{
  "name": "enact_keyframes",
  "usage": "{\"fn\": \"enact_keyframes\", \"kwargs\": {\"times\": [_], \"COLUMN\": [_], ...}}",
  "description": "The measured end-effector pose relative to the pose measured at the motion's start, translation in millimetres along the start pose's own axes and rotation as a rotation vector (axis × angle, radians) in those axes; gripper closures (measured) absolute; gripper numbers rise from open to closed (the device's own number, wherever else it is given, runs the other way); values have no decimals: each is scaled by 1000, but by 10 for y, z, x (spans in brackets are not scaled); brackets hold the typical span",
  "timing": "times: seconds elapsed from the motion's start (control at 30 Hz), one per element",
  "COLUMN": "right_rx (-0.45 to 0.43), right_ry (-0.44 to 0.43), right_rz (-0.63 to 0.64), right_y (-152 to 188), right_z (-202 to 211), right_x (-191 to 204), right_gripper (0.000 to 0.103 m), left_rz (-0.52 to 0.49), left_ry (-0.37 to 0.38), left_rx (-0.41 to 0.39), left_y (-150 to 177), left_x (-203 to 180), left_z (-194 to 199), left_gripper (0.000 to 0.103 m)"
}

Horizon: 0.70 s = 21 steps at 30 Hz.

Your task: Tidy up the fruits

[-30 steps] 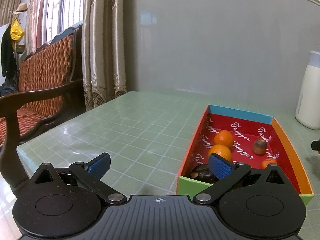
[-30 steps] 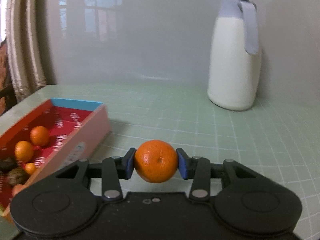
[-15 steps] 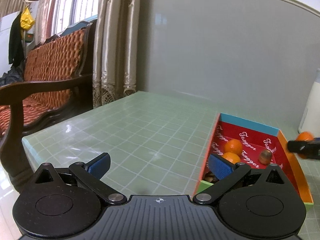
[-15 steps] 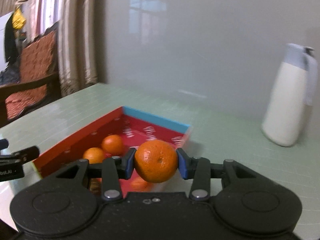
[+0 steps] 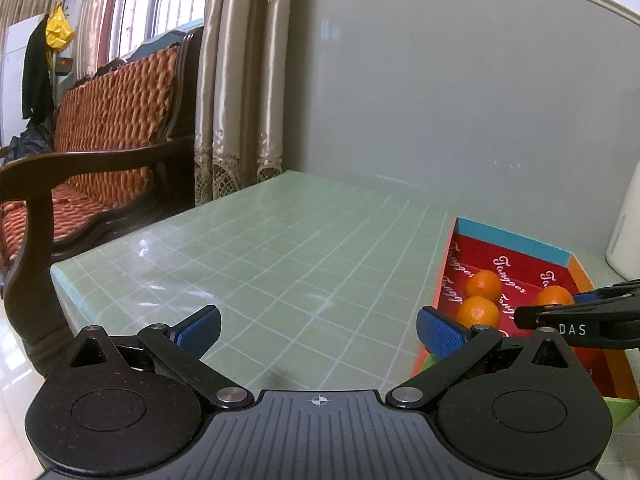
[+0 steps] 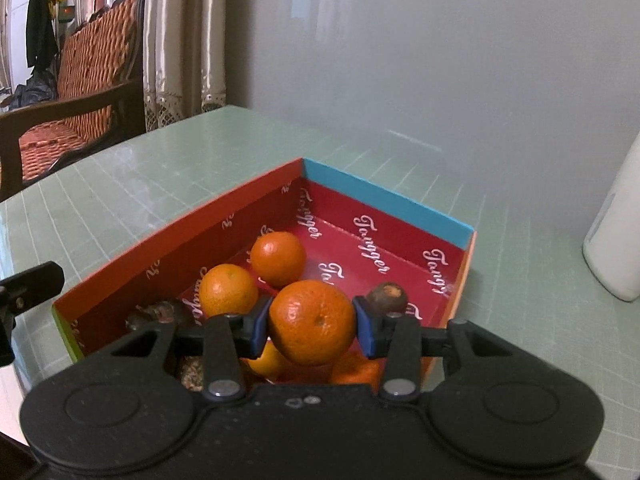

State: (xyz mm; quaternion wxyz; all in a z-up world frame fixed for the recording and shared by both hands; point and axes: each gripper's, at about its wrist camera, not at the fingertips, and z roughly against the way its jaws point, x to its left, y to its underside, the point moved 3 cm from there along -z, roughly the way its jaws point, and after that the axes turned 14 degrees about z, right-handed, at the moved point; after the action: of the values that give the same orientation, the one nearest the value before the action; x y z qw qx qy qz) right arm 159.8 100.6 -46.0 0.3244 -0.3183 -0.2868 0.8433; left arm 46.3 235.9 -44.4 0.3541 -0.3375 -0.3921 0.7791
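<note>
Orange pinched in my right gripper (image 6: 312, 326) above the fruit box.

I have the held orange (image 6: 311, 322) squeezed between both blue pads, hanging over the near end of the red-lined box (image 6: 384, 200) on the green tiled table (image 6: 160, 168). Inside the box I see two oranges, the nearer orange (image 6: 228, 290) and the farther orange (image 6: 278, 258), along the left wall, a brown fruit (image 6: 386, 298) just past my right pad, and more fruit partly hidden under the gripper. My left gripper (image 5: 318, 326) is spread wide with nothing between its pads, over bare table just left of the box. A white jug (image 6: 616, 240) stands well to the right.
</note>
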Motion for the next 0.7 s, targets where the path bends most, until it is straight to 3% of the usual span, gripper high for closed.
{"fn": "enact_keyframes", "kwargs": {"times": [0.37,0.7], "right_rx": [-9,-128], "right_ry": [-6,51], "right_rz": [-19,-82], "right_y": [-2,53], "right_z": [33,534], "right_x": [-33,-151], "right_gripper": [58,23], "left_rz": [8,-24], "left_ry": [-8,2], "left_rx": [1,0], "left_y": [9,41], "left_x": [-6,-83], "left_z": [-3,33], "left_gripper": [0,0]}}
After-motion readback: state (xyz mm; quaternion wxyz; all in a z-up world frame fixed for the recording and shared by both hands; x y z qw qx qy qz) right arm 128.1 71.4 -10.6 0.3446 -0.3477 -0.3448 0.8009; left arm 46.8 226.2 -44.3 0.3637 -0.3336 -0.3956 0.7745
